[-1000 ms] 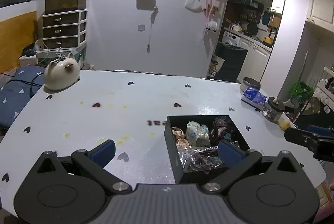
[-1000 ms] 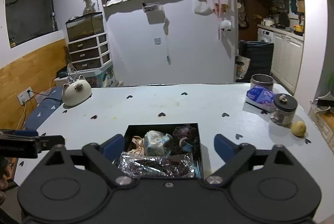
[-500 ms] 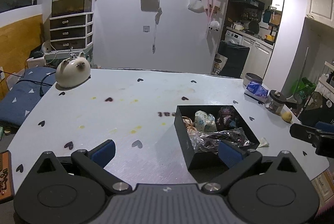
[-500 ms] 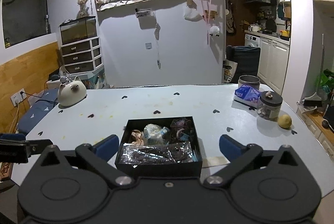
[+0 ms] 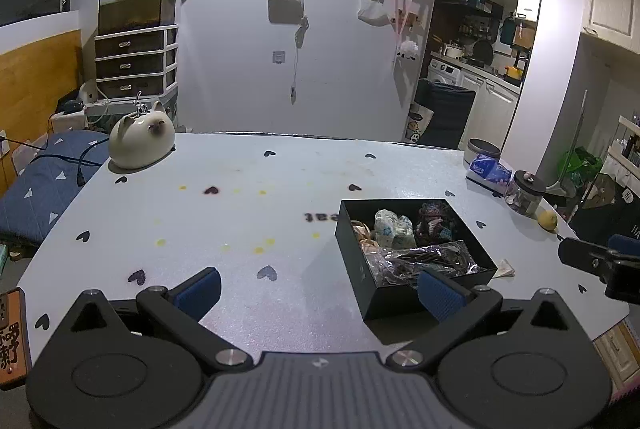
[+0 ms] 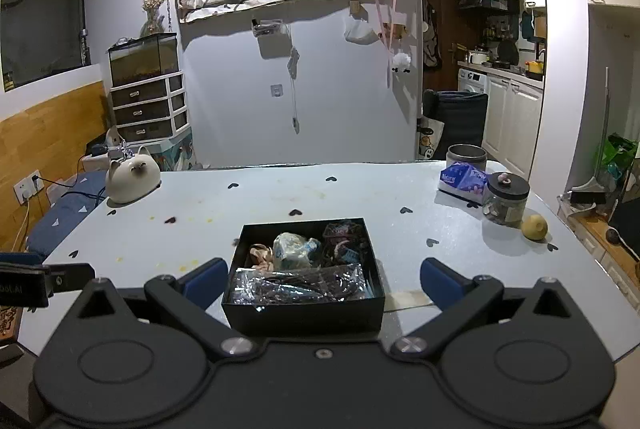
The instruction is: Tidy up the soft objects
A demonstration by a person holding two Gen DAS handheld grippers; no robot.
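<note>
Both grippers, left gripper (image 5: 318, 289) and right gripper (image 6: 322, 277), wide apart, empty.

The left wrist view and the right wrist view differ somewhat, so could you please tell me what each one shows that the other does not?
Only the left wrist view shows the right gripper at its right edge. Only the right wrist view shows the left gripper at its left edge and a wall socket. Both show the black box of soft items, the cat-shaped pot, the jar and the lemon on the table.
</note>
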